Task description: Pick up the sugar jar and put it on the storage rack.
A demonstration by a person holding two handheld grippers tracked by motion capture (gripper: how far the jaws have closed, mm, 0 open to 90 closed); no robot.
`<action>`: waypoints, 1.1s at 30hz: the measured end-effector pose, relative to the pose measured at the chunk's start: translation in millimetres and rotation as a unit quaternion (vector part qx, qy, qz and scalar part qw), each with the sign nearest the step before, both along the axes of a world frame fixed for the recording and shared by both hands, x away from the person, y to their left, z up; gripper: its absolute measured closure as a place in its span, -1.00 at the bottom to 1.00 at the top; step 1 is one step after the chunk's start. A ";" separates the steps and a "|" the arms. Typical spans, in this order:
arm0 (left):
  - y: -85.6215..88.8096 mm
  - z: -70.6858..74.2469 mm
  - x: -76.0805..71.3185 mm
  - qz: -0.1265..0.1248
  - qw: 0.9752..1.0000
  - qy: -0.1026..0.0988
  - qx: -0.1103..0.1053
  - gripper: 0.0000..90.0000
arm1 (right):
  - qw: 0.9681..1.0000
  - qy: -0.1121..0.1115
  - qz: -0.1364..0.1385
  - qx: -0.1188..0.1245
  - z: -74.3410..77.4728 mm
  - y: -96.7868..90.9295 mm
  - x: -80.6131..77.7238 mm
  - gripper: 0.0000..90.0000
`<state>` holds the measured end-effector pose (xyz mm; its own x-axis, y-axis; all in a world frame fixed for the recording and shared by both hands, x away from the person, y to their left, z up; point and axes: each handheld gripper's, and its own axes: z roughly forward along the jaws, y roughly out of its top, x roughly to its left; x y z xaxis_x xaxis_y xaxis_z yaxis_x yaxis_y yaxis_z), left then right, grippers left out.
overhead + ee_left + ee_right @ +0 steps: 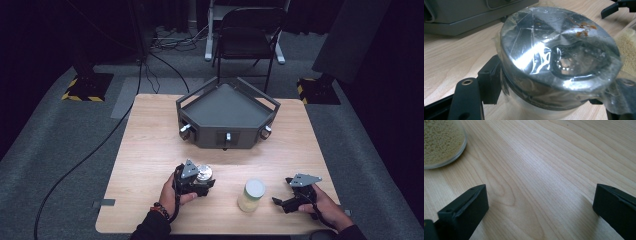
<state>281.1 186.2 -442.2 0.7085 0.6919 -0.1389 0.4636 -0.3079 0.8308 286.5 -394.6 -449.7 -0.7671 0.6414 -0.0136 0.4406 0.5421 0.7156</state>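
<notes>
Both forearms reach in low over the table, the left gripper (pixel 200 181) with its jaws clamped tight on the silver-lidded jar (pixel 559 50) between them, the right gripper (pixel 287 201) well apart to its right, jaws spread wide.

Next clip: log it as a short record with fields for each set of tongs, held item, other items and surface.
left tongs: shut on jar, which has a silver lid under clear wrap
right tongs: open, nothing between, low over table
other jar: pale grains, upright between the hands
tray: dark grey, at the far side
</notes>
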 end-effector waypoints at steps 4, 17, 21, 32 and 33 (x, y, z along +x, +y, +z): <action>-1.4 1.7 -2.5 0.011 1.000 -0.005 -0.005 -0.34 | 1.000 0.000 0.000 0.000 0.0 0.0 0.0 -1.00; -3.9 20.0 -5.2 0.031 0.999 -0.030 -0.002 -0.34 | 1.000 0.000 0.001 0.000 0.1 -0.3 0.0 -1.00; -6.1 26.2 -3.3 0.031 0.999 -0.036 0.001 -0.34 | 1.000 0.000 0.001 0.000 0.1 -0.2 0.0 -1.00; -5.7 45.1 9.8 0.043 0.997 -0.058 -0.016 -0.34 | 1.000 0.000 0.001 0.000 0.1 -0.2 0.0 -1.00; -5.8 46.9 11.0 0.044 0.997 -0.060 -0.017 -0.34 | 1.000 0.000 0.001 0.000 0.1 -0.2 0.0 -1.00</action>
